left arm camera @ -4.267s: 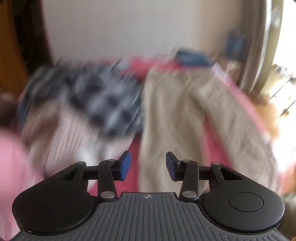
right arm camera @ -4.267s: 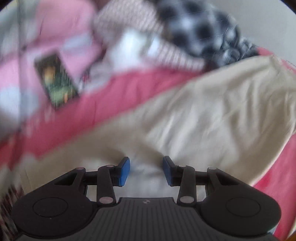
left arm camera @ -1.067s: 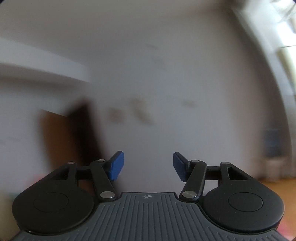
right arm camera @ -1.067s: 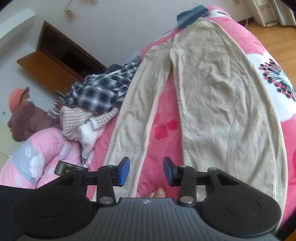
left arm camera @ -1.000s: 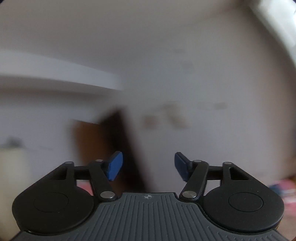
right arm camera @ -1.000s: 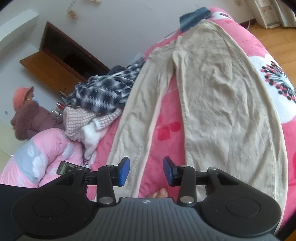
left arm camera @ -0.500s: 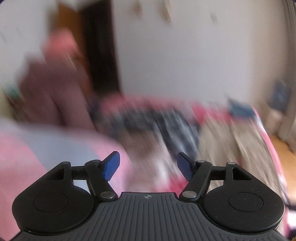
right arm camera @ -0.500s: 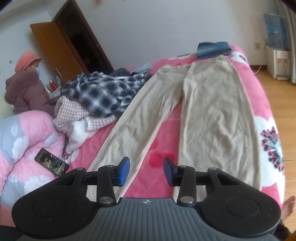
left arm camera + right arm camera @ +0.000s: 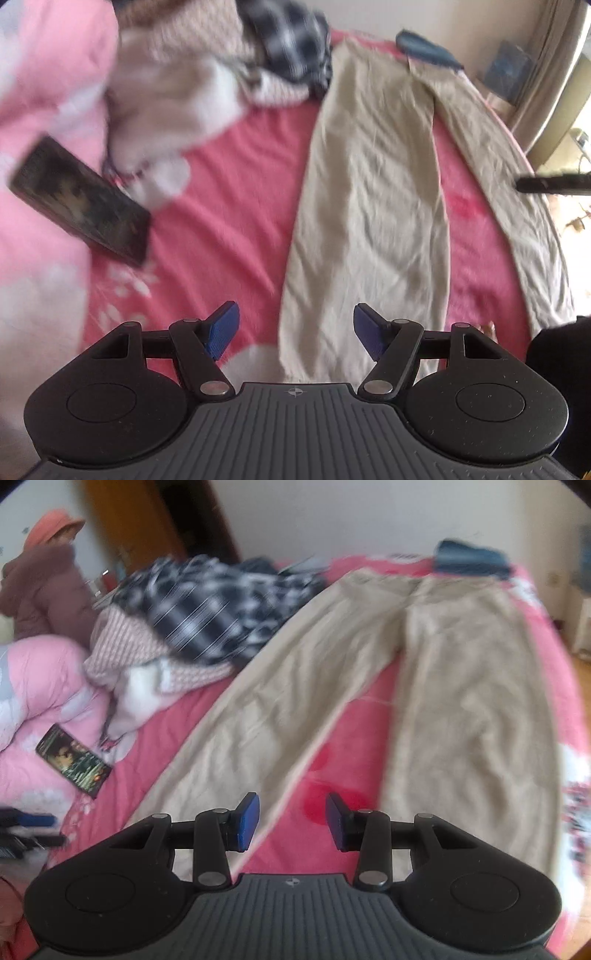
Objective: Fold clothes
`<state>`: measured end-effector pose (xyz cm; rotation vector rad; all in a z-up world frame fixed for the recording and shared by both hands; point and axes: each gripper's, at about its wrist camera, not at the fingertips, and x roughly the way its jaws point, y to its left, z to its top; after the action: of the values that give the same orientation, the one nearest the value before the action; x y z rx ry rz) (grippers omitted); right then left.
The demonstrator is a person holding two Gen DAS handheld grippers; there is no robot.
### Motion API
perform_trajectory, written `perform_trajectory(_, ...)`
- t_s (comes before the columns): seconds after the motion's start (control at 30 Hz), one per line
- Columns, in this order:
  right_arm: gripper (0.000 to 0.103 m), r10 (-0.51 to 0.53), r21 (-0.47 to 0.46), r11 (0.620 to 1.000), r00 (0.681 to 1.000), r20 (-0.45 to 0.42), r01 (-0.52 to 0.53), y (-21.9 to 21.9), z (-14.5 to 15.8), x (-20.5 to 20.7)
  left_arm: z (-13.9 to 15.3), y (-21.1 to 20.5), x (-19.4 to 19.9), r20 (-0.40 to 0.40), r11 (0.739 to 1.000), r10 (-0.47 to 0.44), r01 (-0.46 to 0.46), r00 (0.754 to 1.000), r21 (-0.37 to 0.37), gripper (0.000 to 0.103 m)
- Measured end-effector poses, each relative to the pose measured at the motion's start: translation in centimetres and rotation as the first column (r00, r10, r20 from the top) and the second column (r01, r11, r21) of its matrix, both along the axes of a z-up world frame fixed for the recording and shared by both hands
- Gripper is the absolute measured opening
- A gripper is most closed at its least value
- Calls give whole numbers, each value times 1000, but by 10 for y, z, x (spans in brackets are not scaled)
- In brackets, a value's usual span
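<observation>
Beige trousers (image 9: 373,192) lie flat on a pink-red bed, legs spread apart in a V, waistband at the far end. My left gripper (image 9: 293,332) hovers open above the cuff of the left leg, nothing between its blue pads. In the right wrist view the trousers (image 9: 476,709) fill the middle, and my right gripper (image 9: 290,821) hangs open over the pink gap between the two legs near the cuffs. Both views are motion-blurred.
A pile of clothes (image 9: 207,609), checked black-and-white and striped, lies left of the trousers. A phone (image 9: 74,762) rests on a pink quilt (image 9: 33,686). A folded blue garment (image 9: 471,559) sits beyond the waistband. A person in a pink hat (image 9: 44,579) is at far left. Wooden floor lies right of the bed.
My left gripper swung down from facing the wall to looking at the bed and the left trouser leg. My right gripper dropped closer to the trousers. Both stayed open.
</observation>
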<state>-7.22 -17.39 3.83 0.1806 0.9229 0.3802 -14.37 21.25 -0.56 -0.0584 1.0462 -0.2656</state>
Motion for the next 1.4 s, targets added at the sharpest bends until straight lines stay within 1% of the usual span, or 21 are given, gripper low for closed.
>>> perform_trajectory(0.07,43,71,44,997,997,-32,-70,21,-16,13,-16,8,4,-48,998,20,-23,999,-63,69)
perform_trajectory(0.13,43,144,63,988,988,-53,-140,44,-32,20,-28,13,8,-73,994,34,-41,997,-98,68)
perform_trajectory(0.3,43,322,114,943,942,-97,-311,102,-71,38,-39,15,15,-53,996,-26,21,998,-85,65)
perform_trajectory(0.4,42,384,56,923,916,-119,-380,116,-93,38,-52,20,21,-63,994,-39,32,997,-108,63)
perform_trajectory(0.43,38,392,25,920,911,-125,-392,112,-97,35,-53,23,20,-62,993,-38,31,997,-117,59)
perform_trajectory(0.5,38,399,-12,915,907,-130,-404,100,-100,26,-54,29,18,-59,991,-37,29,998,-131,54)
perform_trajectory(0.53,39,386,-26,919,909,-155,-394,93,-97,24,-53,31,17,-58,991,-32,25,998,-130,47)
perform_trajectory(0.57,39,371,-46,922,912,-173,-384,88,-94,22,-53,33,15,-60,992,-22,14,998,-128,45)
perform_trajectory(0.6,40,358,-67,924,915,-186,-375,83,-91,20,-52,35,14,-61,991,-12,4,998,-132,45)
perform_trajectory(0.67,41,336,-54,934,922,-192,-352,81,-82,22,-51,36,9,-64,990,4,-13,998,-142,43)
perform_trajectory(0.8,41,334,103,941,931,-151,-321,101,-73,43,-49,29,-4,-50,990,-6,-1,999,-141,42)
perform_trajectory(0.87,43,367,173,924,919,-145,-342,123,-78,44,-52,26,-7,-46,990,-5,-1,999,-140,41)
perform_trajectory(0.9,43,376,209,918,910,-177,-338,130,-87,46,-54,24,-8,-42,991,-3,-3,999,-135,40)
perform_trajectory(0.93,43,381,243,913,899,-218,-328,137,-97,49,-57,22,-9,-36,992,0,-5,999,-126,36)
perform_trajectory(1.0,39,349,248,927,888,-300,-281,139,-114,48,-56,22,-10,-25,990,6,-10,1000,-139,28)
perform_trajectory(1.03,40,324,251,935,889,-322,-250,134,-119,45,-54,22,-10,-21,988,9,-13,1000,-151,23)
perform_trajectory(1.13,44,258,292,943,907,-333,-160,108,-110,32,-49,22,-12,-8,982,19,-21,1000,-187,8)
perform_trajectory(1.23,46,207,351,933,915,-345,-78,89,-104,29,-44,23,-13,5,974,30,-28,1000,-223,1)
perform_trajectory(1.3,47,179,382,924,915,-361,-30,83,-102,33,-41,23,-14,13,969,37,-33,999,-247,0)
perform_trajectory(1.33,47,168,405,914,914,-370,-4,82,-102,34,-39,23,-15,17,965,41,-35,999,-258,0)
perform_trajectory(1.4,48,170,484,874,910,-378,38,85,-102,38,-36,23,-16,25,959,48,-39,999,-282,0)
